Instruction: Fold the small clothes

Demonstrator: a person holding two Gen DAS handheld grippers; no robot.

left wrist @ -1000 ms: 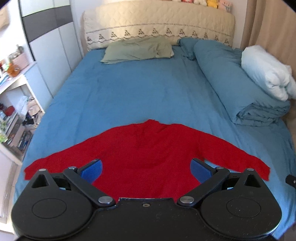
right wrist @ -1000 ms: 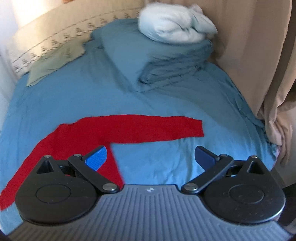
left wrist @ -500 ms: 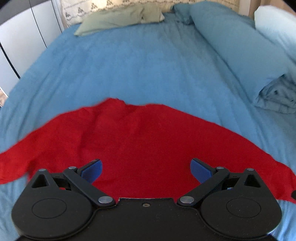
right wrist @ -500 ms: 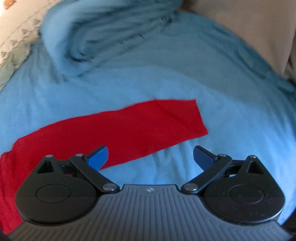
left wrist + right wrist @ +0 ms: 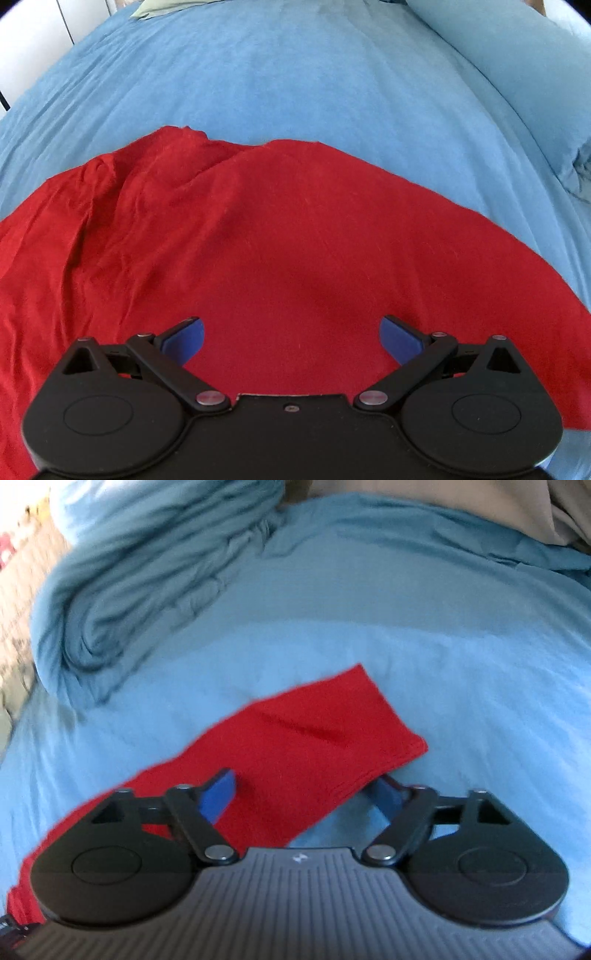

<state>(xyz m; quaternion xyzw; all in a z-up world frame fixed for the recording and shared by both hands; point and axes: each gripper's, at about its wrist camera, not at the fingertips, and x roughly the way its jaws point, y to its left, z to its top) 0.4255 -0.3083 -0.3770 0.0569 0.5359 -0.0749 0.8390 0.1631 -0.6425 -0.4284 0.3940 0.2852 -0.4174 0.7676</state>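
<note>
A red long-sleeved top (image 5: 266,236) lies spread flat on the blue bed sheet (image 5: 295,81). My left gripper (image 5: 291,338) is open and empty, low over the middle of the top's body. In the right wrist view the top's right sleeve (image 5: 303,746) lies across the sheet, its cuff end toward the right. My right gripper (image 5: 304,794) is open and straddles the sleeve near the cuff: the left pad (image 5: 218,797) is over the cloth, the right pad (image 5: 384,795) is partly under the sleeve's edge.
A folded blue duvet (image 5: 155,565) lies on the bed beyond the sleeve and shows at the right in the left wrist view (image 5: 517,66). A beige curtain (image 5: 461,502) hangs behind the bed. A green pillow's corner (image 5: 162,7) is at the far end.
Both grippers have dropped lower and closer to the top. The right gripper moved onto the sleeve near the cuff, which now lies between its open pads.
</note>
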